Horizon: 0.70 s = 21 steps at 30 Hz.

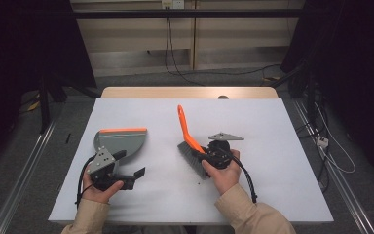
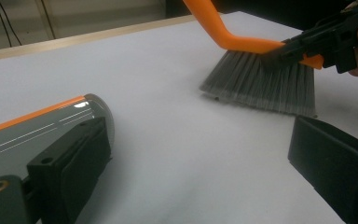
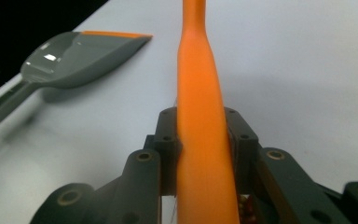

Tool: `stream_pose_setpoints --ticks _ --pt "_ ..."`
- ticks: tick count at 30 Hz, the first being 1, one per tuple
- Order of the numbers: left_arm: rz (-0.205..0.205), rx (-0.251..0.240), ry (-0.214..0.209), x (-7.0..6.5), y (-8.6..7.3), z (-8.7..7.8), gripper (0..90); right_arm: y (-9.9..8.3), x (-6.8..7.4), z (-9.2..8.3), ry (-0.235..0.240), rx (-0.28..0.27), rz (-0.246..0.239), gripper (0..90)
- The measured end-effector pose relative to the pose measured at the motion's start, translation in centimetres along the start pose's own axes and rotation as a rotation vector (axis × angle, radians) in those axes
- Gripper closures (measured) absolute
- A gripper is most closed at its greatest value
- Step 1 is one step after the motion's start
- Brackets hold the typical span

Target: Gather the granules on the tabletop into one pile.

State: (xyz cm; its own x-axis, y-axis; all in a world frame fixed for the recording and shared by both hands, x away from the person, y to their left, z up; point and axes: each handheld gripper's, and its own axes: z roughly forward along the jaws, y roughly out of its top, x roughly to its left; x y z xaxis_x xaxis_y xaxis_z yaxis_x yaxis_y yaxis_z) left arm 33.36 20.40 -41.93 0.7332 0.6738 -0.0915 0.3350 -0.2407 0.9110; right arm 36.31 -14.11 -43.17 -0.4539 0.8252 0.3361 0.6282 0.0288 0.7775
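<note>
A hand brush with an orange handle [image 1: 184, 126] and grey bristles [image 1: 193, 160] stands with its bristles on the white table [image 1: 272, 146], handle slanting away. My right gripper [image 1: 201, 149] is shut on the orange handle [image 3: 200, 93] just above the bristles [image 2: 261, 84]; its jaws press both sides. A grey dustpan [image 1: 121, 142] with an orange lip lies flat at the left, mouth facing away. My left gripper [image 1: 129, 164] stands open beside the dustpan [image 2: 37, 135], one jaw against the pan's near side. Only bare table lies between its jaws [image 2: 200, 177].
A few dark specks [image 1: 197, 183] lie on the table near the bristles. The tabletop's far wooden edge [image 1: 190, 92] borders the floor, where cables trail. Metal rails run along both sides of the table.
</note>
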Motion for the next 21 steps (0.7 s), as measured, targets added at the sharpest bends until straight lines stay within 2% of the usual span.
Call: stream_pose_setpoints --ticks 6,13,15,17,21 --pt "0.003 0.005 -0.003 0.0 0.0 0.1 5.5 0.5 1.2 -0.7 0.064 -0.023 0.0 71.4" --pt "-0.001 0.006 -0.003 0.0 -0.1 0.2 5.5 -1.1 2.4 -0.5 0.139 0.018 0.006 71.4" --pt "-0.001 0.008 -0.003 0.0 -0.1 0.2 5.5 -1.5 2.5 -0.3 0.139 0.032 -0.014 71.4" --pt "0.0 0.009 -0.005 0.0 -0.1 0.2 5.5 -1.8 2.2 -0.1 0.118 0.039 -0.05 71.4" --pt "-0.005 0.009 -0.003 0.1 -0.2 0.2 5.5 -1.5 1.2 -0.1 0.108 0.029 -0.069 71.4"
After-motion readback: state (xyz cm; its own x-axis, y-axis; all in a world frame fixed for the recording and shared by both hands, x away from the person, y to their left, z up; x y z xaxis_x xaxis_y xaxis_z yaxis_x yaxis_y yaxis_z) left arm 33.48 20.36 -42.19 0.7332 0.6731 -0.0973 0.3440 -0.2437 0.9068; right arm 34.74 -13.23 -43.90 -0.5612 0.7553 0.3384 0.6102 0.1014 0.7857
